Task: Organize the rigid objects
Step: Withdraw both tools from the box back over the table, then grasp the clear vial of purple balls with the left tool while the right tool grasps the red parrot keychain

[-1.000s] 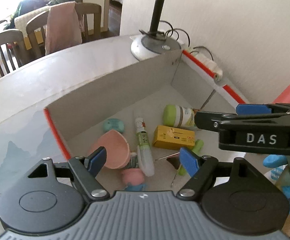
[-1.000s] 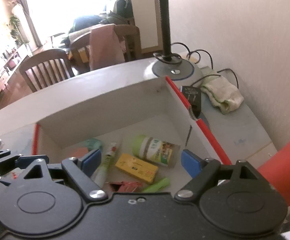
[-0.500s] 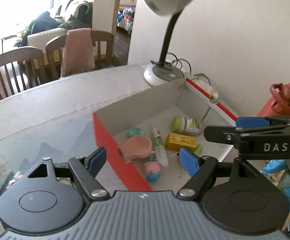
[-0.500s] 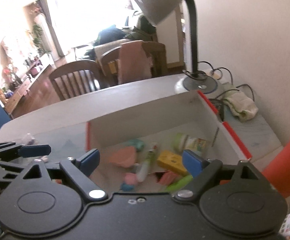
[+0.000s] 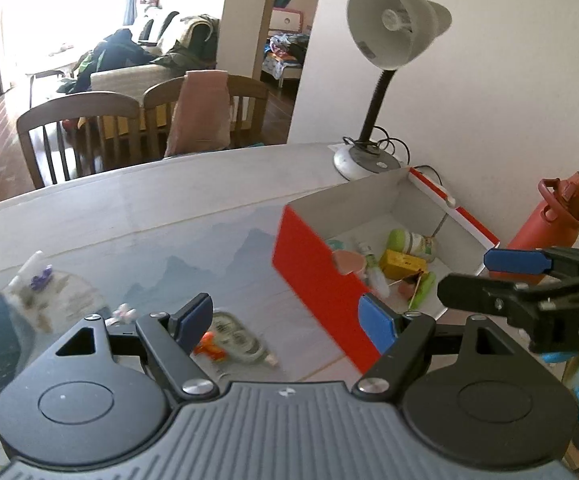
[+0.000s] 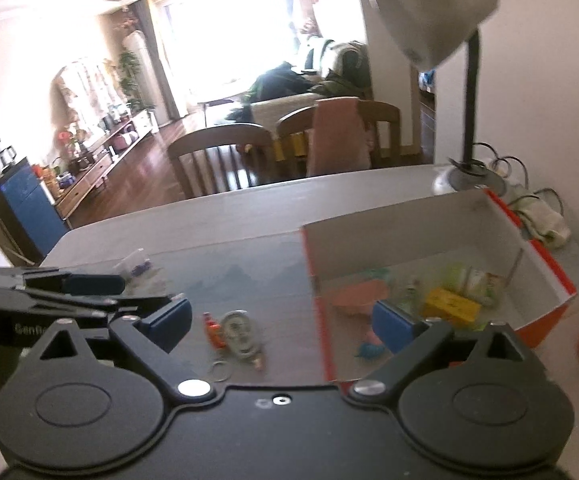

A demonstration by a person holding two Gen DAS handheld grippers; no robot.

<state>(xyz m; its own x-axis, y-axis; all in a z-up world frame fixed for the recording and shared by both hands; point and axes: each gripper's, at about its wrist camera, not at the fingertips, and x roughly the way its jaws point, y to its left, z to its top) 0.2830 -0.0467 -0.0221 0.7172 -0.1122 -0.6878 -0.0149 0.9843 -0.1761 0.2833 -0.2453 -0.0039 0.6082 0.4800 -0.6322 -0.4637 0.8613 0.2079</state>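
Observation:
A red-walled box (image 5: 321, 276) (image 6: 545, 258) stands on the table and holds several small items: a pink bowl (image 6: 359, 298), a yellow packet (image 5: 403, 262) (image 6: 453, 304), a green-capped bottle (image 5: 409, 240). Outside it lie a clear tape dispenser (image 5: 237, 338) (image 6: 241, 334) and a small orange piece (image 5: 209, 350) (image 6: 214, 330). My left gripper (image 5: 287, 322) is open and empty above the tape dispenser. My right gripper (image 6: 281, 320) is open and empty, over the box's near left corner.
A desk lamp (image 5: 389, 44) (image 6: 437, 16) stands behind the box. A red water bottle (image 5: 549, 224) is to its right. A clear bag with a purple item (image 5: 37, 280) lies at the table's left. A key ring (image 6: 219, 372) lies near the dispenser. Wooden chairs (image 5: 89, 136) stand beyond the table.
Both grippers have pulled back and up from over the box, staying open. The box now sits further away to the right, and the tape dispenser and lamp head have come into view.

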